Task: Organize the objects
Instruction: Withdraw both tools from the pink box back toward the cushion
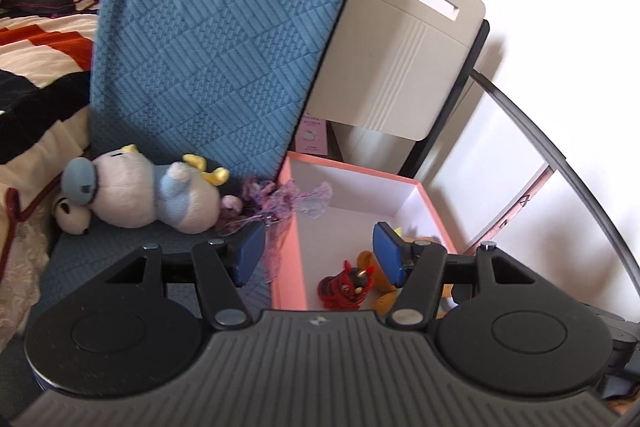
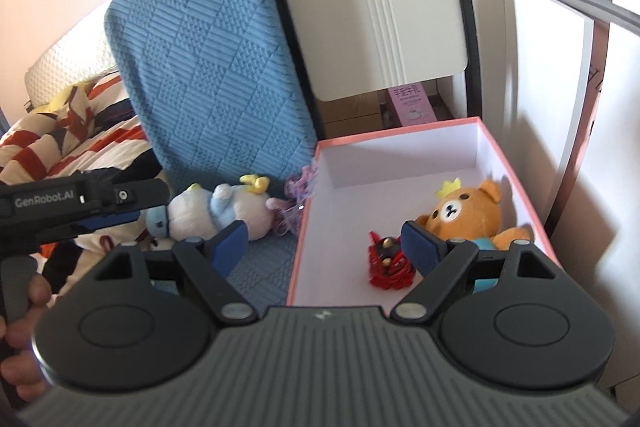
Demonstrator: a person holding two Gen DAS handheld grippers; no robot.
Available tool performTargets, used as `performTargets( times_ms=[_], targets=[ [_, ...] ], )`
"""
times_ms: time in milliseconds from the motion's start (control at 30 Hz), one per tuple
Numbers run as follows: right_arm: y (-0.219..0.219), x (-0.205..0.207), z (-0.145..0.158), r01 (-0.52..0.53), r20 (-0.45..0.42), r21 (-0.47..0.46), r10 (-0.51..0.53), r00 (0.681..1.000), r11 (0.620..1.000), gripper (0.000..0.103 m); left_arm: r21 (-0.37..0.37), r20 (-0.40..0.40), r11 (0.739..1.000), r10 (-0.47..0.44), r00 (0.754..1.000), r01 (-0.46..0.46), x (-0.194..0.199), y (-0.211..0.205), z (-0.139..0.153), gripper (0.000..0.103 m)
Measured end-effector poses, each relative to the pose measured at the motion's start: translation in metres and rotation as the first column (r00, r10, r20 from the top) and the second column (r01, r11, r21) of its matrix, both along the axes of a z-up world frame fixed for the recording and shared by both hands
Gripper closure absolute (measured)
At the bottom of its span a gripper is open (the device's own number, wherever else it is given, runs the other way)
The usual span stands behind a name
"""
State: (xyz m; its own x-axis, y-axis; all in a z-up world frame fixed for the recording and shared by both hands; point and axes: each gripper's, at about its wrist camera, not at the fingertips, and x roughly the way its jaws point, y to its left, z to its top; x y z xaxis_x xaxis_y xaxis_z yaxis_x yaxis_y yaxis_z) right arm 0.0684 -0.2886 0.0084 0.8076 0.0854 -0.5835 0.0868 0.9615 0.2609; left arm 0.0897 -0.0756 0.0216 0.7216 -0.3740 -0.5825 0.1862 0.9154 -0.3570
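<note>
Work surface is a seat covered in a blue quilted cushion [image 2: 208,67], its back part propped upright against a beige chair back [image 2: 376,11] with a slot handle near the top. An open pink box [image 2: 298,239] with a white interior sits on the seat at the right, its left wall running alongside the cushion. Inside the box: an orange bear plush [image 2: 464,215] with a yellow crown near the right wall, and a small red figure [image 2: 388,259] on the box floor just beside it. Outside the box, on the cushion: a white and light-blue plush [image 1: 160,195] lying on its side, and a purple lace item [image 1: 280,199] draped at the box's left rim. A striped bedspread [image 1: 40,39] lies to the left; white walls behind and to the right. Left gripper [image 1: 318,251]: blue pads apart, nothing between them, above the box's left wall. Right gripper [image 2: 324,247]: fingers spread wide, empty, over the same edge.
</note>
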Motion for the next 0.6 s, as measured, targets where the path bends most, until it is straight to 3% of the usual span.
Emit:
performTargets(
  times_ms=[600],
  targets=[
    [0.074, 0.001, -0.009, -0.067, -0.039, -0.006, 0.067, 0.997, 0.998, 0.015, 0.018, -0.044, 0.996, 0.087, 0.995, -0.086, -0.042, 0.086, -0.027, 0.037]
  ],
)
